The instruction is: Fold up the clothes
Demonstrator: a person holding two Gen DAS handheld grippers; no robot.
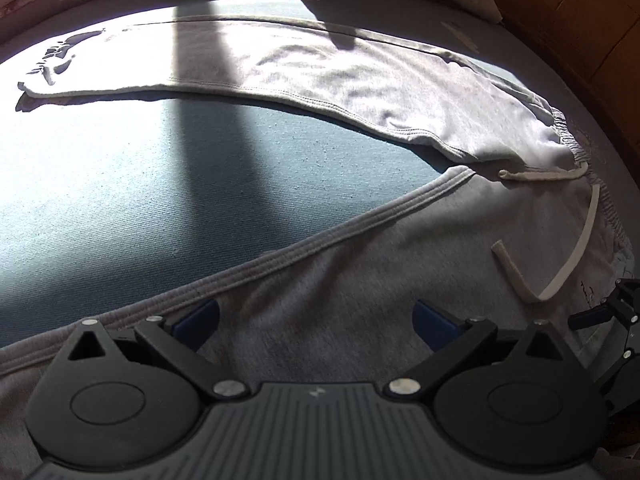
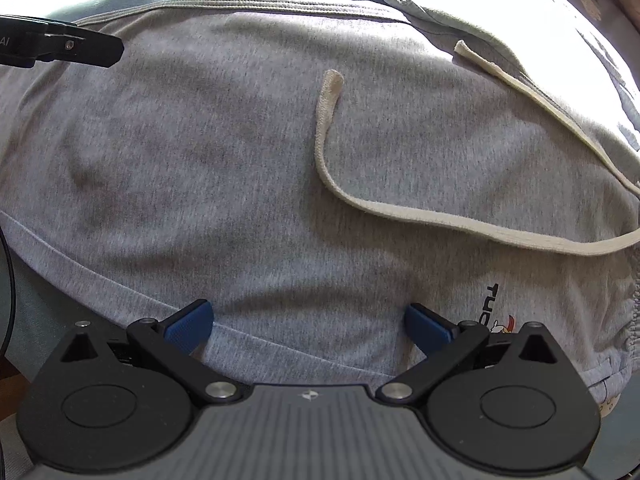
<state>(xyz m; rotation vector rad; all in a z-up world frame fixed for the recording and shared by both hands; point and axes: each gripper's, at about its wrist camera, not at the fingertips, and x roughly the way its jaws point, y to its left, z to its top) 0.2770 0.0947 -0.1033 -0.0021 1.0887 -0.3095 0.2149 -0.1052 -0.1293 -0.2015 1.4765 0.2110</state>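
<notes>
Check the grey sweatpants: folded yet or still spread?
Spread. The grey sweatpants lie flat on the blue sheet, legs splayed apart in a V, drawstring loose on top. Both grippers open.

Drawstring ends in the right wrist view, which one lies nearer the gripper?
The curved end mid-frame on the grey trousers; the other end sits farther up right.

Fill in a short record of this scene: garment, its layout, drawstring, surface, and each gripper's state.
garment: grey sweatpants
layout: spread flat, legs apart in a V
drawstring: cream drawstring loose on the fabric near the waistband
surface: blue-grey sheet
left gripper: open, over one leg, holding nothing
right gripper: open, over the fabric, holding nothing
</notes>
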